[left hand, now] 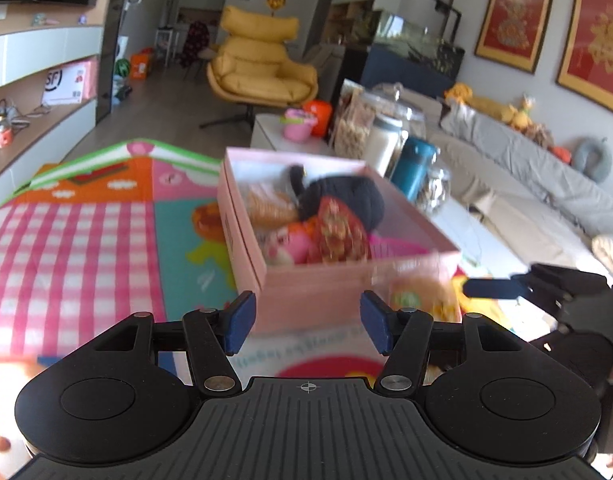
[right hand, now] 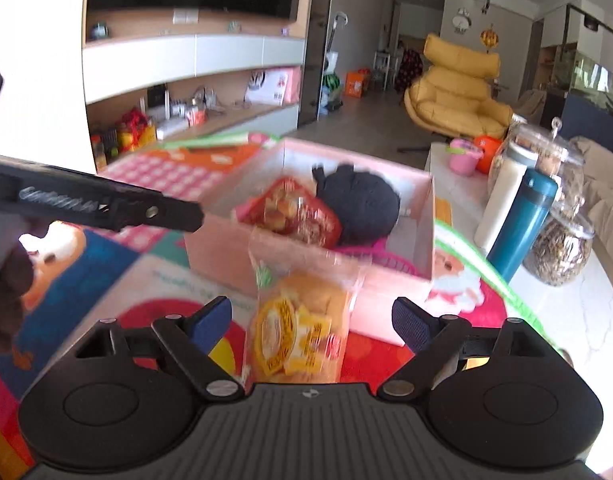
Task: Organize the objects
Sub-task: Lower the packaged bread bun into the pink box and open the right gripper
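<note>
A clear-wrapped snack packet (right hand: pixel 296 328) of what look like small yellow cakes is being shown standing between the wide-spread jaws of the right gripper (right hand: pixel 312 324), its pads clear of the wrapper on both sides, so that nothing is being gripped; whether the packet is resting on the colourful play mat (right hand: pixel 386 356) or dropping cannot be told through the blur. It is being framed just in front of the near wall of the pink cardboard box (left hand: pixel 306 292), where a black plush toy (right hand: pixel 362 204), a red snack bag (right hand: pixel 294 210) and other soft toys are already being kept. The left gripper (left hand: pixel 308 322) is being held partly open and empty, aimed at the same box. The packet is being judged light, soft and crinkly, its film slippery and its contents easily crushed; a gentle pinch across the sealed upper edge or the flat middle is being suggested, rather than a hard squeeze.
</note>
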